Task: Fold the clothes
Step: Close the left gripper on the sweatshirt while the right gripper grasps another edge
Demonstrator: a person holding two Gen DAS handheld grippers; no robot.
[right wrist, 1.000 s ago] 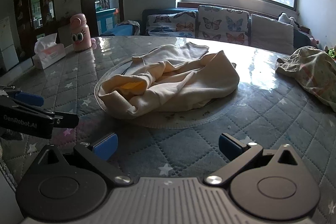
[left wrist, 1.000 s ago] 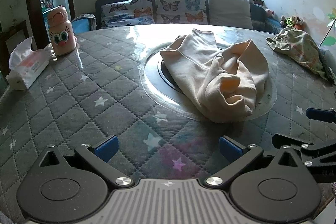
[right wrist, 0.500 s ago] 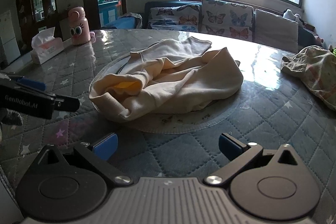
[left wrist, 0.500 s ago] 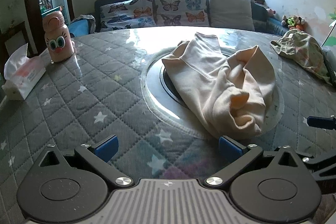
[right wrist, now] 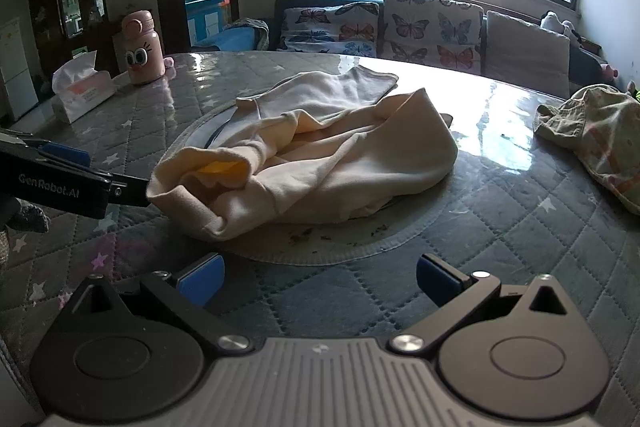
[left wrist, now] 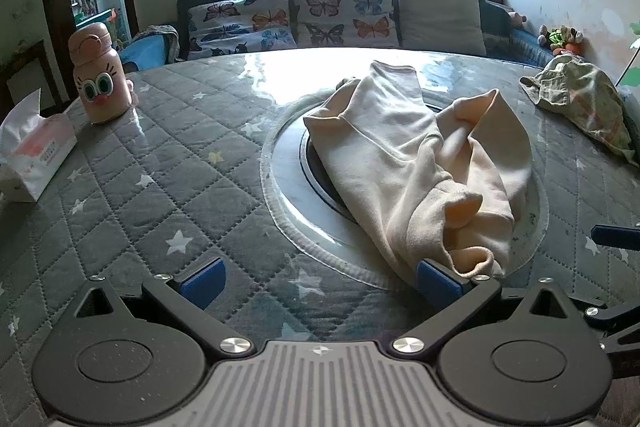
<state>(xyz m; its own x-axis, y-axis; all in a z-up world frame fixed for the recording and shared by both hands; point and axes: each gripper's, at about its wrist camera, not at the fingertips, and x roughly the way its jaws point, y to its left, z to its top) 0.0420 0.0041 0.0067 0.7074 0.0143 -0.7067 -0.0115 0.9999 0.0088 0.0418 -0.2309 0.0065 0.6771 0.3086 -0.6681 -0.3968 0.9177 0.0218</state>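
Note:
A crumpled cream garment (left wrist: 420, 163) lies in a heap on the round inset at the middle of the quilted grey table (left wrist: 160, 163); it also shows in the right wrist view (right wrist: 312, 155). My left gripper (left wrist: 320, 283) is open and empty, its right fingertip touching the garment's near end. My right gripper (right wrist: 318, 277) is open and empty, a short way in front of the garment. The left gripper shows at the left of the right wrist view (right wrist: 80, 183), level with the garment's near end.
A second, patterned green garment (left wrist: 580, 99) lies at the table's right edge. A pink cartoon bottle (left wrist: 100, 79) and a tissue box (left wrist: 36, 151) stand at the far left. A sofa with butterfly cushions (left wrist: 340, 15) is behind the table.
Both grippers have moved forward toward the cream garment. The left gripper's right fingertip now reaches its near end. The garment has not moved.

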